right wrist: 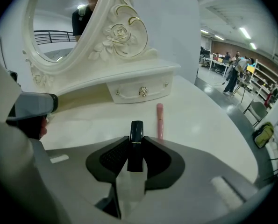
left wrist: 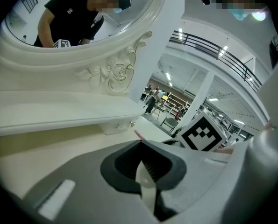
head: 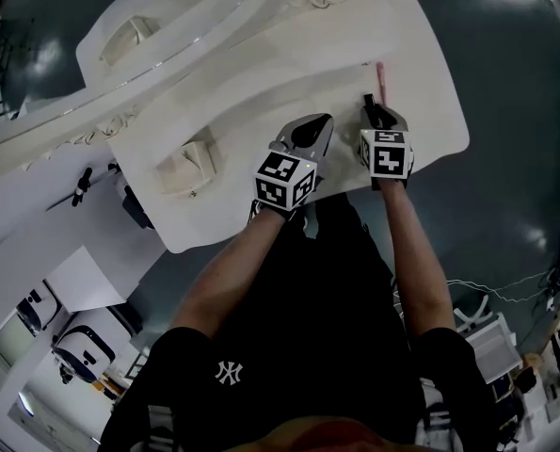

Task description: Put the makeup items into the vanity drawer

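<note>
Meanwhile the right gripper [right wrist: 135,143] gripped a black tube [right wrist: 136,129] between its jaws, tilted down over the vanity top [right wrist: 199,120]. A pink tube [right wrist: 160,120] lay on the top just beyond it, in front of the closed drawer [right wrist: 141,91]. The left gripper [left wrist: 142,146] was beside the right one over the top, its jaws clenched together with nothing between them.
</note>
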`<state>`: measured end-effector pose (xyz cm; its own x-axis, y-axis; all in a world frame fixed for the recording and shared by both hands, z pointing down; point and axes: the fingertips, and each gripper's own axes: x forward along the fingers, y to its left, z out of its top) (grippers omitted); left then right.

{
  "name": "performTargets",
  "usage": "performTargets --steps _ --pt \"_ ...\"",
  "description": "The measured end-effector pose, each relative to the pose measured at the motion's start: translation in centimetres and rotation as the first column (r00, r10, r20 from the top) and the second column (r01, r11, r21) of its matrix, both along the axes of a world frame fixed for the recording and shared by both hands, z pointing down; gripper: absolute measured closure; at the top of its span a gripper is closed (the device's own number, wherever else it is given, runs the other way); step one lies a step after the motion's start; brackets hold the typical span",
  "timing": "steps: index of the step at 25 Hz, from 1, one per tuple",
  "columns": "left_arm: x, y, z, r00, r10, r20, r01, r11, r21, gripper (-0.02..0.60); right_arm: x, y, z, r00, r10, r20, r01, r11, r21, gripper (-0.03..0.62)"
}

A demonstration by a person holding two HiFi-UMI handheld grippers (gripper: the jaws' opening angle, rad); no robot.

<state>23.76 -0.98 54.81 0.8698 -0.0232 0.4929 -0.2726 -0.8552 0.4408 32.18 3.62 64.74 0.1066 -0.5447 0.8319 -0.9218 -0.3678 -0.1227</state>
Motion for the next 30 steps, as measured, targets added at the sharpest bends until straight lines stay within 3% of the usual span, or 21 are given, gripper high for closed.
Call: performTargets --steps 14,30 --pt "-4.0 0.2 -2.1 0.998 -0.038 -0.050 0.039 0.999 0.022 0.581 -4.6 -2.0 -5.1 0.997 -0.072 -0.027 0.076 0.988 0.137 0.471" --pt "-13.4 -1.2 -4.8 0.983 -0.157 -0.091 0.162 0.985 0.053 0.581 -14.8 -4.8 -9.3 0.980 -0.196 -0.030 0.198 0.954 0.225 0.471"
